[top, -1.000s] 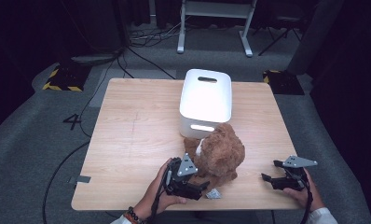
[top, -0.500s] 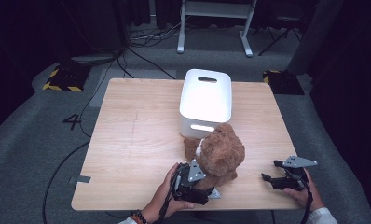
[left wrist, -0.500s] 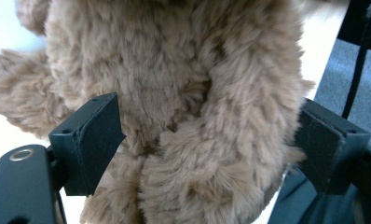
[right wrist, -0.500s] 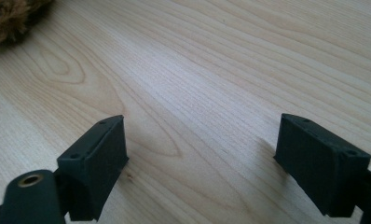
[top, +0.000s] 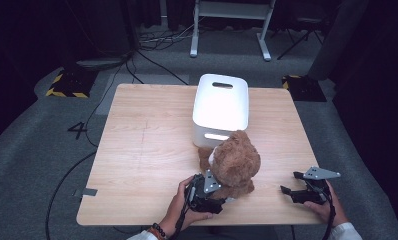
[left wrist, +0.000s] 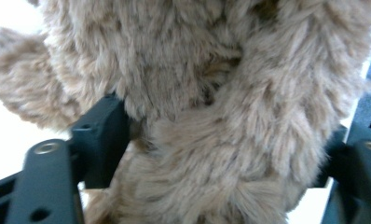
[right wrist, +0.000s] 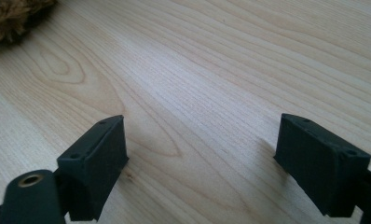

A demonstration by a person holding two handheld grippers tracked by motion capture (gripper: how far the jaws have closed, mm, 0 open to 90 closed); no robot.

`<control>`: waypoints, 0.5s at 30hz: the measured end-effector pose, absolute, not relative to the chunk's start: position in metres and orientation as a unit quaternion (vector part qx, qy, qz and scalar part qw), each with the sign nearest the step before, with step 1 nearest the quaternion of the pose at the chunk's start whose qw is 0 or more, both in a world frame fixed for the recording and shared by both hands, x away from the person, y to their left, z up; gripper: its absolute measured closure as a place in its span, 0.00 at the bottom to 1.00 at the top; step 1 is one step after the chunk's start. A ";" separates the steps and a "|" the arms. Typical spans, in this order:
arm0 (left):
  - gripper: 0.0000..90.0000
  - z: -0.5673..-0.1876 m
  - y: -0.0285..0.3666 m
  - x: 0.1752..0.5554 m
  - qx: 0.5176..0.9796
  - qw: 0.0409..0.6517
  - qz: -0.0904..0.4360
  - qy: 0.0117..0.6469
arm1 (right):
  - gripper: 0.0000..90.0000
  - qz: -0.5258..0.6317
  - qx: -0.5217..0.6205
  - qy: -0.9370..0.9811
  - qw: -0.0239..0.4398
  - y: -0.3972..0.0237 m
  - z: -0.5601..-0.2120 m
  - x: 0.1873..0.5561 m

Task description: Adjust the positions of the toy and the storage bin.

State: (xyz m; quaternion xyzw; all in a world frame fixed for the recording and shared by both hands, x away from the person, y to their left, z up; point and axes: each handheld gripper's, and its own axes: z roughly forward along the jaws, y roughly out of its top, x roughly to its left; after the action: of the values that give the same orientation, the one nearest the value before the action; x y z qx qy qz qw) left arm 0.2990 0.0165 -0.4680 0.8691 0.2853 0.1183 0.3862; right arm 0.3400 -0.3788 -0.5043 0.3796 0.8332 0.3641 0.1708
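Teddy bear (top: 233,165) sat upright near the table's (top: 137,150) front edge, against the white bin (top: 221,107), facing away from the person. Floor marking read "4". Left gripper (top: 213,192) low behind bear, jaws wide around its fur. Right gripper (top: 289,189) rested apart, open, empty.

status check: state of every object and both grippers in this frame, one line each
teddy bear: on the table against the white bin, fur between the left gripper's jaws
white bin: upside down, base up, untouched
left gripper: jaws wide, around the bear, not closed
right gripper: open, empty, low over bare wood
table: holds the bear and the bin
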 end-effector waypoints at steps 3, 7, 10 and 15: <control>0.44 -0.471 0.017 0.302 0.875 0.375 0.118 0.282 | 0.18 0.364 0.379 0.833 0.171 -0.379 -0.504 0.340; 0.53 -0.474 0.016 0.301 0.882 0.364 0.125 0.273 | 0.18 0.364 0.379 0.833 0.171 -0.379 -0.504 0.340; 0.59 -0.475 0.015 0.300 0.885 0.355 0.134 0.269 | 0.18 0.364 0.379 0.833 0.171 -0.379 -0.504 0.340; 0.62 -0.475 0.018 0.301 0.888 0.348 0.134 0.269 | 0.18 0.364 0.380 0.833 0.171 -0.379 -0.504 0.340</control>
State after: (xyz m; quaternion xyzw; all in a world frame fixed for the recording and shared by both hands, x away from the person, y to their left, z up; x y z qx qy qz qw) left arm 0.3014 0.0179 -0.4749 0.8881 0.2688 0.1343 0.3479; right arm 0.3399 -0.3788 -0.5043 0.3795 0.8332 0.3640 0.1708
